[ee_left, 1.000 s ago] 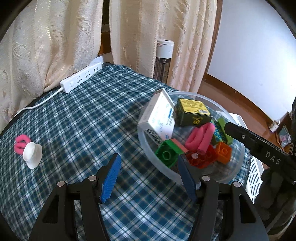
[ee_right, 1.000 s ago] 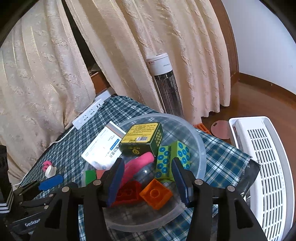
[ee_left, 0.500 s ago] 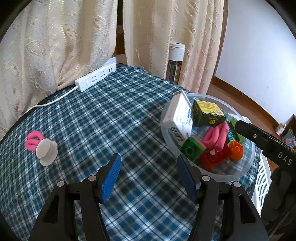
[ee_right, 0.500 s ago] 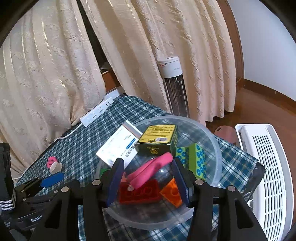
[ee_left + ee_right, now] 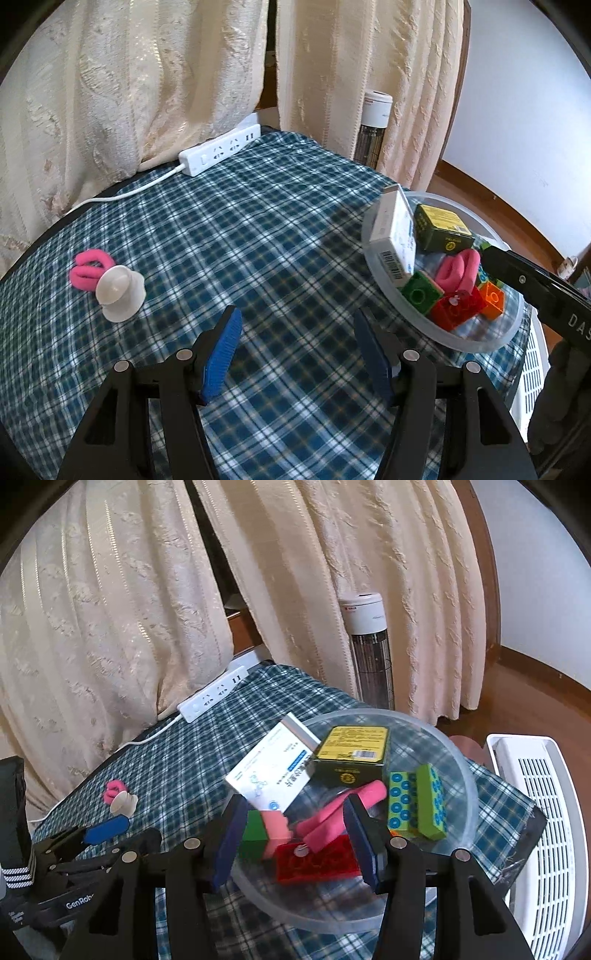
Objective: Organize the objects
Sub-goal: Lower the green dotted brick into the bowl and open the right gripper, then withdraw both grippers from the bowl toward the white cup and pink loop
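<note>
Left gripper [image 5: 297, 352] stood spread and empty over the bench [image 5: 258, 229]; right gripper [image 5: 291, 836], jaws opening, hung empty above the bowl [image 5: 467, 771].

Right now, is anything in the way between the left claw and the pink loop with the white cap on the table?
Nothing visible. Only bare checked cloth lies between the open left claw and the pink loop, which touches the white cap.

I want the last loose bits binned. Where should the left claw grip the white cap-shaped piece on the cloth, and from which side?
Probably take the white cap-shaped piece by its narrower round top, coming from above with the left claw open. Its flared base sits flat on the cloth, and the pink loop lies against its far-left side, so keep the fingers off that side.
</note>
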`<state>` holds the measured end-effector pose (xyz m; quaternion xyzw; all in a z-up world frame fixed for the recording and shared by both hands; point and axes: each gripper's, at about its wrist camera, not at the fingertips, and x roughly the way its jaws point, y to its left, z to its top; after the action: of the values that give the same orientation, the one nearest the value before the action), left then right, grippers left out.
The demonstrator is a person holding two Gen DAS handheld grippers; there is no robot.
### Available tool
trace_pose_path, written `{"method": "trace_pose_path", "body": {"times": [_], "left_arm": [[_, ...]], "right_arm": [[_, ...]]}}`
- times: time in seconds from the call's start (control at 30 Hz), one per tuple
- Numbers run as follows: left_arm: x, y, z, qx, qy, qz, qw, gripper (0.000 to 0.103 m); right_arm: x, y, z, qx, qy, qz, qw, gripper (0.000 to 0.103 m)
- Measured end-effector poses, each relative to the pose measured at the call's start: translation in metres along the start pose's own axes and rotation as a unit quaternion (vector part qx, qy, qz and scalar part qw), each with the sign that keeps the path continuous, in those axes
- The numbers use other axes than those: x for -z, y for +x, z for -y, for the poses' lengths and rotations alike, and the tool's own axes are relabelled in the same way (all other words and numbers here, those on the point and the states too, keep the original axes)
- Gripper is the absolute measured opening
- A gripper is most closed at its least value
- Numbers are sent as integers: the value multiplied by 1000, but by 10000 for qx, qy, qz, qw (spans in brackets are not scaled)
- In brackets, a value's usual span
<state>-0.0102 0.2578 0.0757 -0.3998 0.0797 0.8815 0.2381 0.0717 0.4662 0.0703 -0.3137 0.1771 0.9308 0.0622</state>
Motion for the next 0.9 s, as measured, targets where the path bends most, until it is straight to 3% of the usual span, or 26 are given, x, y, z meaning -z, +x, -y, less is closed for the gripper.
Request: {"method": "trace_pose_path", "body": {"times": [0.9], "left_arm": [[6, -14, -62, -363, -332, 84, 9988, 64]], "right_arm": [[12, 14, -62, -307, -477, -187, 9982, 68]]}}
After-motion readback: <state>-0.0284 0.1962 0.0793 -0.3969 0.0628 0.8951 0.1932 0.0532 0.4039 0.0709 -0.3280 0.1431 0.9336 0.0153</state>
